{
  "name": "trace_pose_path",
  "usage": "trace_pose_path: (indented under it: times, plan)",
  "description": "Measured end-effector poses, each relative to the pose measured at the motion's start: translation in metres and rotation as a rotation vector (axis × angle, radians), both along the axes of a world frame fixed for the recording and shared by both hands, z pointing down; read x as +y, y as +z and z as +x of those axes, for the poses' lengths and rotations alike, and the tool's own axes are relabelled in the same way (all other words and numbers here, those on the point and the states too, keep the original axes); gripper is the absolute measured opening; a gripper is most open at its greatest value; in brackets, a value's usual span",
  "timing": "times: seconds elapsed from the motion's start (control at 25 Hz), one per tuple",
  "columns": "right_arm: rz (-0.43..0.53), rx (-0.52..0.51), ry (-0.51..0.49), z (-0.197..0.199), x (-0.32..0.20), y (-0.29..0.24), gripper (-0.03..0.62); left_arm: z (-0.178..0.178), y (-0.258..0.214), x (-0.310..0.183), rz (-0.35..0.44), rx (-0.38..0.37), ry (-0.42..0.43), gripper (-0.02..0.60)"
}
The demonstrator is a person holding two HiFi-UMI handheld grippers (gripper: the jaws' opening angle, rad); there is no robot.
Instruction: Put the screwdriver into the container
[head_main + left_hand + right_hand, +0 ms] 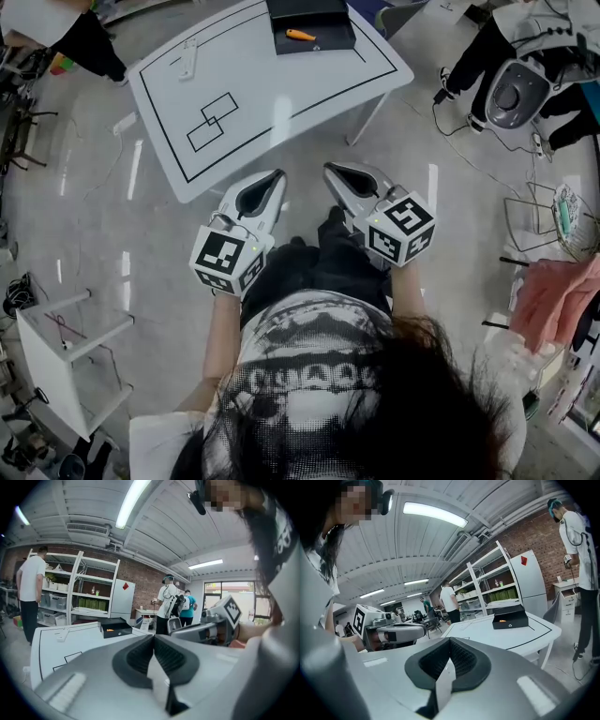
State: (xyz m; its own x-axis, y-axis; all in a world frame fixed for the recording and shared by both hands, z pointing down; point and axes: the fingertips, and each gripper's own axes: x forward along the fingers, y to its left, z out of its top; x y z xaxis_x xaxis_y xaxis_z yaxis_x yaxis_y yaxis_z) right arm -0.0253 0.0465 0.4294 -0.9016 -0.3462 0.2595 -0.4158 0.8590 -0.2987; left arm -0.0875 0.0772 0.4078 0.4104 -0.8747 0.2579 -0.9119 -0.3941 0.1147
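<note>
The orange-handled screwdriver [300,35] lies inside the black container [328,39] at the far end of the white table [272,103]. Both grippers hang close to the person's body, short of the table's near edge. My left gripper [274,177] is shut and holds nothing, and my right gripper [331,170] beside it is also shut and empty. In the left gripper view the left gripper [153,637] has its pads together, with the container [117,627] far ahead. The right gripper view shows the right gripper [450,641] with its pads together and the container [510,619] on the table, an orange spot inside.
Black outlines of overlapping rectangles [212,121] and a small white part [187,60] mark the table. A white stand [70,342] is on the floor at left. A person and equipment [514,92] stand at upper right. Shelves [75,597] and people stand beyond the table.
</note>
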Motion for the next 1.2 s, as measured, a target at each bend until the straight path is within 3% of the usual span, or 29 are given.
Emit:
trace_pose_path:
  times: [0.48, 1.2]
  plan:
    - [0.029, 0.051, -0.025, 0.002, 0.017, 0.005, -0.003, 0.005, 0.003, 0.013, 0.014, 0.010, 0.013, 0.000]
    - [0.052, 0.069, 0.015, 0.022, 0.013, 0.006, -0.002, 0.028, 0.002, 0.003, 0.040, 0.001, 0.082, 0.000]
